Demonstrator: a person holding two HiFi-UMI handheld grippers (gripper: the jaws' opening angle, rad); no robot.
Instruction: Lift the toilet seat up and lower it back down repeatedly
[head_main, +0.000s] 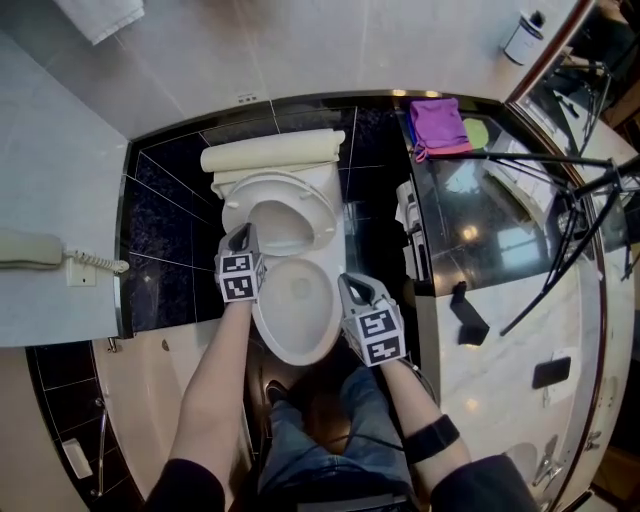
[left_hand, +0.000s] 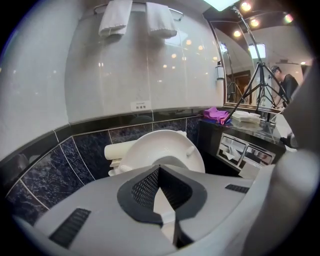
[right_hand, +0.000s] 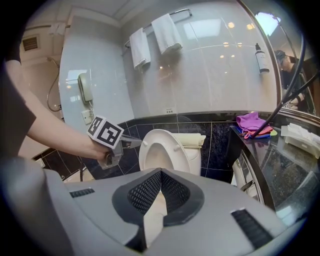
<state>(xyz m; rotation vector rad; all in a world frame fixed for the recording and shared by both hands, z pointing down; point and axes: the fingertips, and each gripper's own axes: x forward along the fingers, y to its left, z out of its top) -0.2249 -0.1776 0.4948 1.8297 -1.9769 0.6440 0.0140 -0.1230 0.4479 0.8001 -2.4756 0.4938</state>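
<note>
I have the toilet seat (head_main: 240, 205) standing upright, tipped back against the cream cistern (head_main: 272, 155), with the open bowl (head_main: 295, 315) bare below it. My left tool (head_main: 240, 238) is at the seat's left rim, tip right by the edge; I cannot tell whether it touches. Its own view shows the tips pressed together with nothing pinched and the raised seat just beyond them. My right tool (head_main: 352, 286) hangs at the bowl's right side, apart from the seat, tips likewise pressed together and empty. Behind the toilet runs a band of glossy black veined tiles (head_main: 165, 200), and above it are pale polished wall panels that mirror the ceiling lights. Two white towels (right_hand: 150, 37) hang on a rail high on that wall, and a wall phone (head_main: 30, 250) with a coiled cord sits to the left. To the right the dark counter (head_main: 480, 215) shines with reflections; a purple cloth (head_main: 438, 125) lies at its back corner, and black tripod legs (head_main: 570, 190) cross over it.
</note>
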